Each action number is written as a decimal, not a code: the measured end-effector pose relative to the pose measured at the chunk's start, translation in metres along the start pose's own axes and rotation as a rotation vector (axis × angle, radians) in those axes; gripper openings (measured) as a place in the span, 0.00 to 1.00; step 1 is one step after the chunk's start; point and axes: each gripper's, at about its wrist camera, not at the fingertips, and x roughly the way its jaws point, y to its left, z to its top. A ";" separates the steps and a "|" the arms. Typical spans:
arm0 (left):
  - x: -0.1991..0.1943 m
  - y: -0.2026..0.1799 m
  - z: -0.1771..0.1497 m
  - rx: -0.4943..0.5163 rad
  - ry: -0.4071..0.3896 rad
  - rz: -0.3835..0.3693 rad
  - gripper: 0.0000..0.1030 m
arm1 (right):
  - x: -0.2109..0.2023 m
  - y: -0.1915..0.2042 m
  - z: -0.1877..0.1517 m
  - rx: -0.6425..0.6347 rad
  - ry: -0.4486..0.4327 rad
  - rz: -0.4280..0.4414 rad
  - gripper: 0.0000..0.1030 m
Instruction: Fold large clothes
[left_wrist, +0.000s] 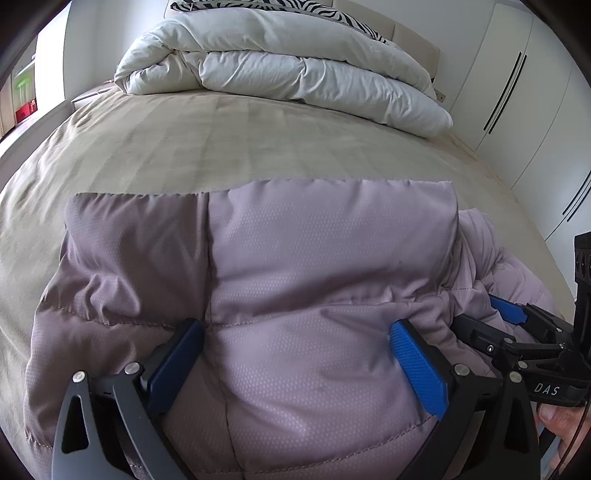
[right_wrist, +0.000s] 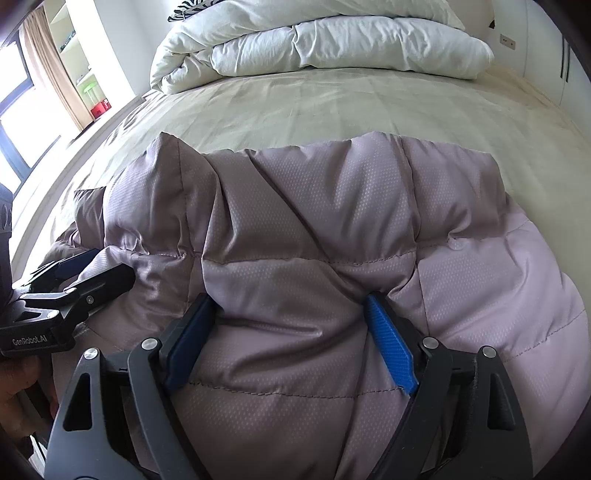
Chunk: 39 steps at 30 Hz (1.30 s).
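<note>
We have the quilted mauve jacket lying folded on the bed, on the near half of it, with the rolled white duvet well beyond the jacket at the far end. Both tools sit on the jacket's near edge, side by side: the left tool stands at its widest, its blue pads sunk in the padding on either side of a bulge, and the right tool, just right of it, is also wide with a hump of fabric between its pads, which do not look pressed tight. We judge the step to be letting go and settling the fold. To do it well we keep the pads clear of the cloth before lifting, so no layer drags up with us. We then check the jacket's far edge, which lies fairly straight in the left view but rises in a peak at its left corner in the right view, and press that flat.
</note>
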 end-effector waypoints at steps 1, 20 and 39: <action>0.000 0.000 0.000 0.000 -0.001 -0.001 1.00 | -0.001 0.000 -0.001 0.001 -0.002 0.000 0.81; -0.039 0.004 -0.017 -0.017 -0.023 -0.033 0.97 | -0.014 -0.001 -0.017 0.012 -0.093 0.014 0.81; -0.077 0.018 -0.065 0.007 -0.030 0.063 1.00 | -0.120 -0.073 -0.084 0.105 -0.004 -0.117 0.80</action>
